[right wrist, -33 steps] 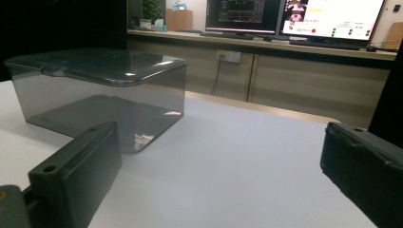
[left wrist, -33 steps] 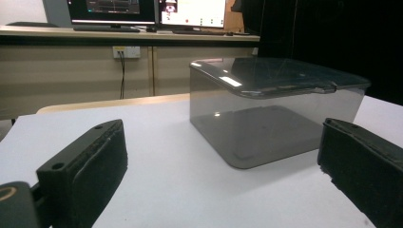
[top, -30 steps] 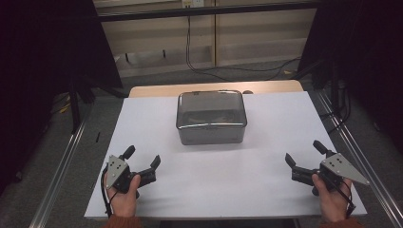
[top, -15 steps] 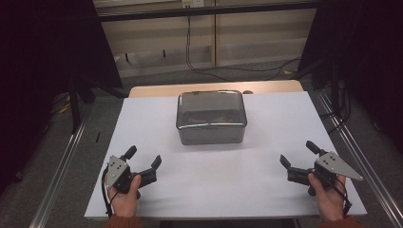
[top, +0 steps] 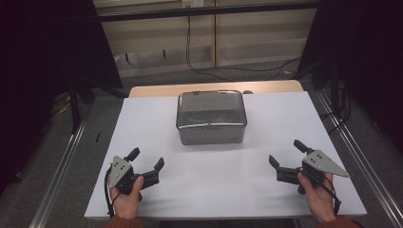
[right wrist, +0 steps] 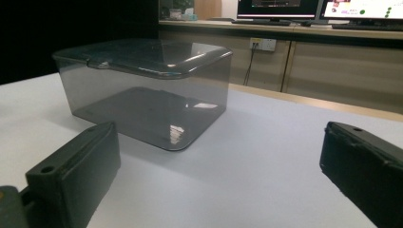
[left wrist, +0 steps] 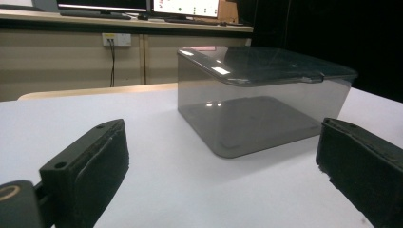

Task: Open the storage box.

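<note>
A smoky transparent plastic box with a lid (top: 211,116) stands on the far middle of the white table (top: 228,185). Its inside looks empty. My left gripper (top: 146,159) rests near the front left, open, jaws apart and pointing toward the box (left wrist: 259,99). My right gripper (top: 286,153) sits near the front right, also open, with the box (right wrist: 147,90) ahead to its left. Neither gripper touches the box, and nothing lies between the jaws.
A wooden strip (top: 214,88) shows behind the white top. Metal rails (top: 59,166) run along both sides of the table. Cables (top: 223,66) lie on the floor beyond. Monitors (right wrist: 328,9) stand on a far counter.
My right gripper has shifted slightly left and forward over the table. The left gripper and the box have stayed where they were.
</note>
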A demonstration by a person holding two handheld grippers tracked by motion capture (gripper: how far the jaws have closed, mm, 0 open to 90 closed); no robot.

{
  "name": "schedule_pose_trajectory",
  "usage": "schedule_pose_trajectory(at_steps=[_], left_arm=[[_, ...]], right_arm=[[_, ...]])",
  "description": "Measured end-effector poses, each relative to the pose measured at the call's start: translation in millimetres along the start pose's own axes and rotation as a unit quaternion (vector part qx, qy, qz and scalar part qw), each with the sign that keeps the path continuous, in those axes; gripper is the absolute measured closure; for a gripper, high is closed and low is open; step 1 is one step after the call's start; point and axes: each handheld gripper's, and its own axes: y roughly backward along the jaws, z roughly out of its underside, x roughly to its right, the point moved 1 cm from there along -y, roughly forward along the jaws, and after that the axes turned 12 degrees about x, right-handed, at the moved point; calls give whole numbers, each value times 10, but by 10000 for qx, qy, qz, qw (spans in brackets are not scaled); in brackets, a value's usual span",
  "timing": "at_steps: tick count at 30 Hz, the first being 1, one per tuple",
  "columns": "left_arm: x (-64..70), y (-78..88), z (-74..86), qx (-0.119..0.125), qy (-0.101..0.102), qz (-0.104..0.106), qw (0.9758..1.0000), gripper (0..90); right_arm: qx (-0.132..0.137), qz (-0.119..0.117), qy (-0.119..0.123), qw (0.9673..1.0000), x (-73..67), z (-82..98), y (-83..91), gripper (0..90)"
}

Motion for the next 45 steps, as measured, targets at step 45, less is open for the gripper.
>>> schedule_pose_trajectory(at_steps=[45], left_arm=[[8,-69,23,-73,-139,45,9999,31]], right_arm=[[-63,-1003,138,9948,-615,-91,-746,10]])
